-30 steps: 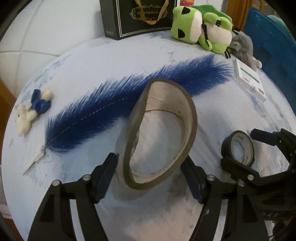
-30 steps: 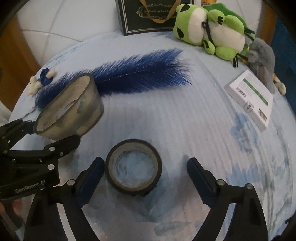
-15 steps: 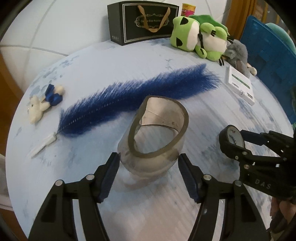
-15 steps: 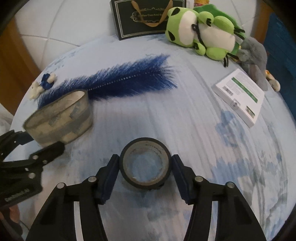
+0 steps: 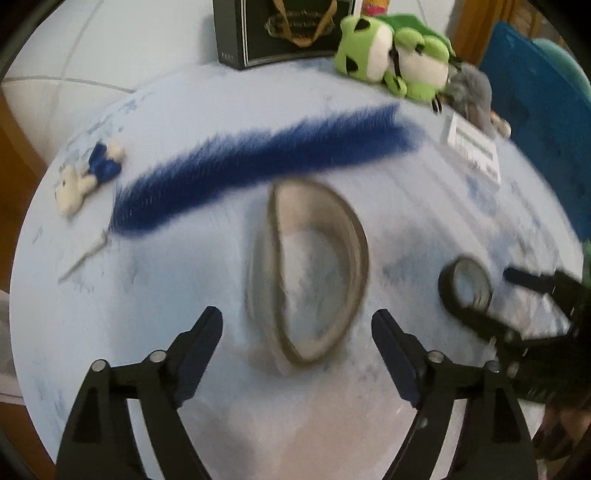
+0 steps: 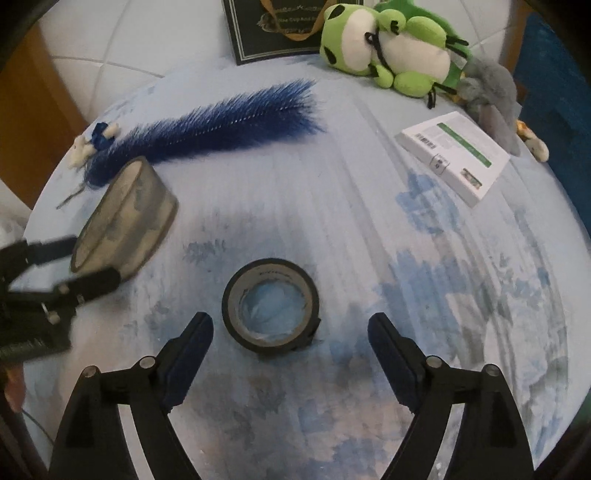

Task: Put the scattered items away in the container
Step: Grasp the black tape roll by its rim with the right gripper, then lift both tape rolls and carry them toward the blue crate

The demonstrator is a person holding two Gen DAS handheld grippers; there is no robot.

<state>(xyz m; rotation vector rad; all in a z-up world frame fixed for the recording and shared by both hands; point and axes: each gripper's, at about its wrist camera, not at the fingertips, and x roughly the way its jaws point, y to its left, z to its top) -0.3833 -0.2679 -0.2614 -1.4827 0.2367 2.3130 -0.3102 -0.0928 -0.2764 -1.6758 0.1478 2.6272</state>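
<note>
The left gripper (image 5: 297, 332) hangs over the near part of the round, blue-mottled counter (image 5: 184, 369), its jaws released and opening. The large clear tape roll (image 5: 308, 271) stands tilted on its edge just beyond the fingertips, roughly centred in the gap; neither pad touches it (this view is motion-blurred, so its exact lean is hard to read).

The right gripper (image 6: 291, 332) is likewise released, jaws opening. The small black tape roll (image 6: 270, 304) lies flat on the counter ahead of the gap between the fingertips and nearer the left finger, with clear space on both sides.

In the right wrist view the large roll sits well to the left of the black one, toward the counter's left edge, with the left gripper's fingers on either side of it.

Behind both rolls a long blue feather (image 6: 218, 123) lies across the counter, its quill end toward the left edge, beside a tiny white toy with a blue bow (image 6: 90, 146). Along the far edge stand a black gift box (image 6: 273, 29), a green frog plush (image 6: 391, 48) and a grey plush (image 6: 491, 96); a white carton (image 6: 452, 157) lies near the right edge.
</note>
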